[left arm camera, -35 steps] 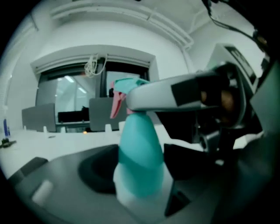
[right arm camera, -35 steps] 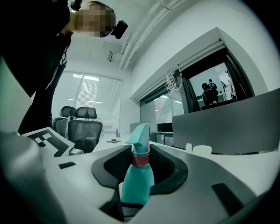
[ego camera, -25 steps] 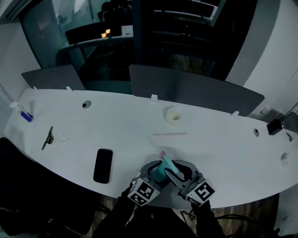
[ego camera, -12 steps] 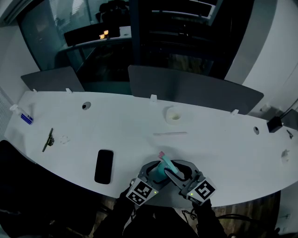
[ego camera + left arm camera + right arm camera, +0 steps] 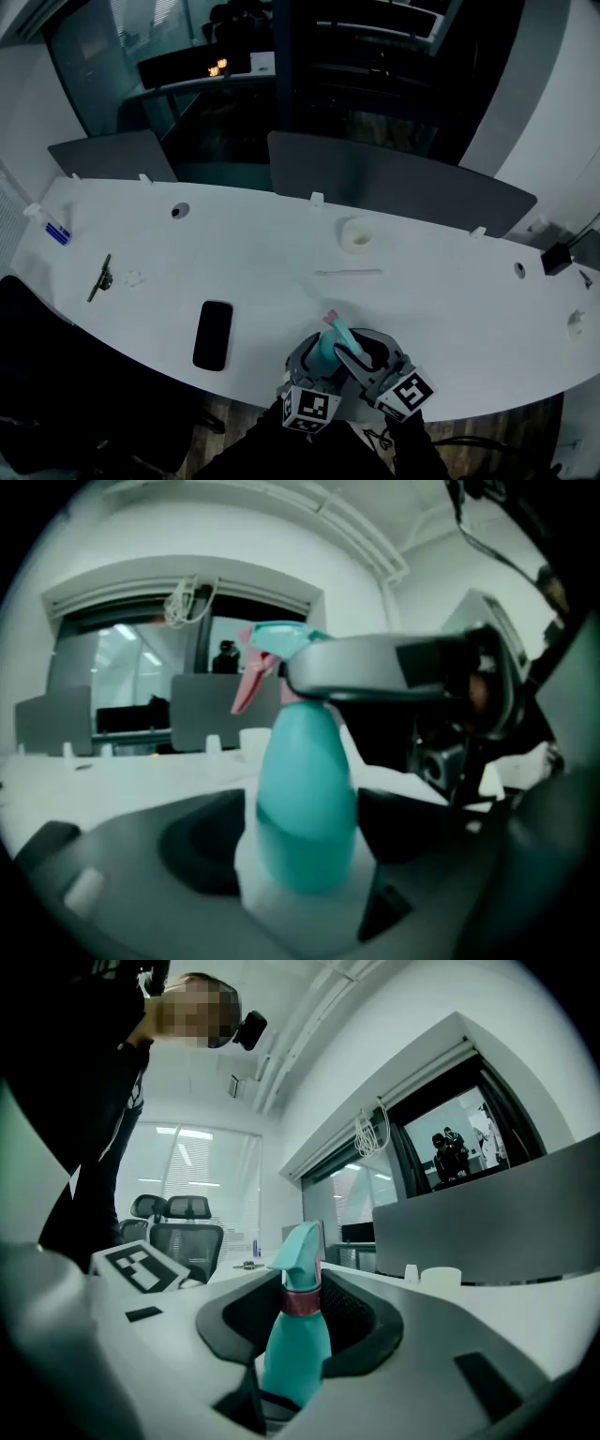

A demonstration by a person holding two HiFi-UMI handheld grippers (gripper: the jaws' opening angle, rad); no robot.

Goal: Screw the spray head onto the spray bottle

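A teal spray bottle (image 5: 327, 353) with a teal spray head (image 5: 336, 326) and pink trigger stands upright at the near edge of the white desk (image 5: 262, 253). My left gripper (image 5: 319, 356) has the bottle's body (image 5: 305, 808) between its dark pads; its jaws are closing and the pads touch both sides. My right gripper (image 5: 349, 349) is shut higher up, at the pink collar (image 5: 300, 1302) under the spray head (image 5: 300, 1255). One right finger (image 5: 375, 667) crosses in front of the head in the left gripper view. The bottle's base is hidden.
A black phone (image 5: 213, 335) lies left of the grippers. Farther back are a thin white stick (image 5: 349, 273), a white cup (image 5: 356, 234), a dark tool (image 5: 97, 277) and a small bottle (image 5: 52, 228). Grey dividers (image 5: 394, 187) line the far edge.
My left gripper has swung round the bottle, its marker cube moving right to sit under the bottle. The right gripper and the bottle stay in place.
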